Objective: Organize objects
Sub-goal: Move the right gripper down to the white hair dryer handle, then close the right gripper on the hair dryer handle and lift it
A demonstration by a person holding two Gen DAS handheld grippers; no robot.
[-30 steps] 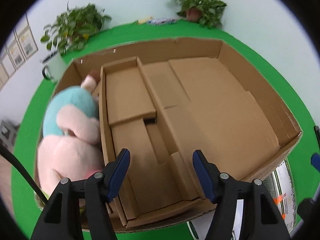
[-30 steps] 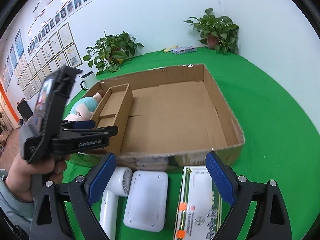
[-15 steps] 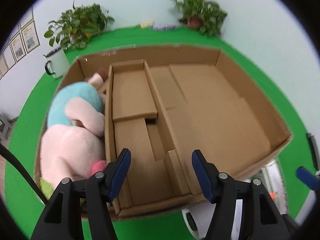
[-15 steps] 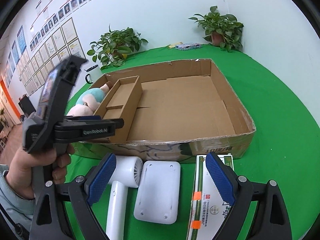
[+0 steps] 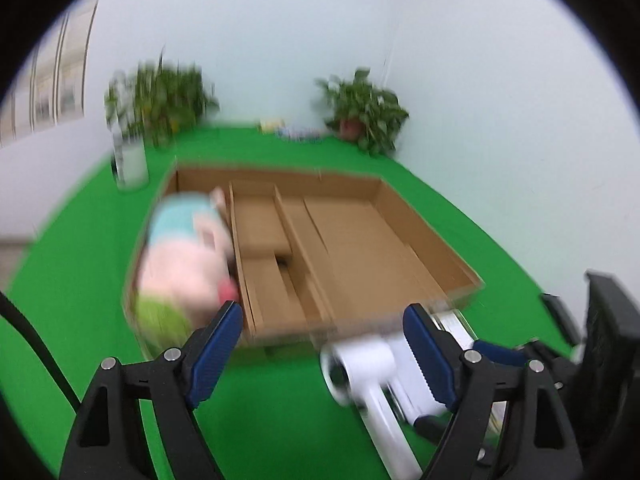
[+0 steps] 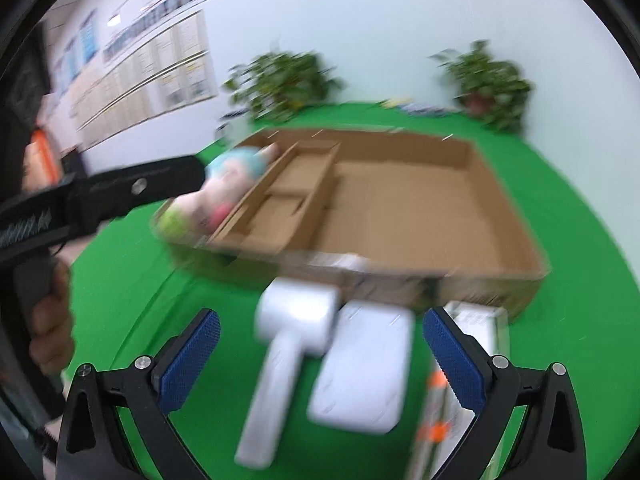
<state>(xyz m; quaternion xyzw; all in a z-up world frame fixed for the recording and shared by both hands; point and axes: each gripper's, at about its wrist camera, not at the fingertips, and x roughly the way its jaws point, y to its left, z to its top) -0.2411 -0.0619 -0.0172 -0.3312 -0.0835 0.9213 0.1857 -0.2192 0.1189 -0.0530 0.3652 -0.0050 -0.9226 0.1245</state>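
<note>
Left tool (image 5: 322, 338) pulled back | both tools (image 6: 320, 354) spread, just widened, empty | one box (image 6: 500, 208)

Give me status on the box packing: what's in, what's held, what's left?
Done: plush toy lies in the cardboard box's left compartment. In hand: nothing; left gripper and right gripper have just been opening, jaws empty. Left: white hair dryer, white flat device and printed carton on the green cloth.

plants: two potted (image 6: 284, 80) (image 6: 490, 80) | mug (image 5: 130, 162) | wall: framed papers (image 6: 152, 76)
</note>
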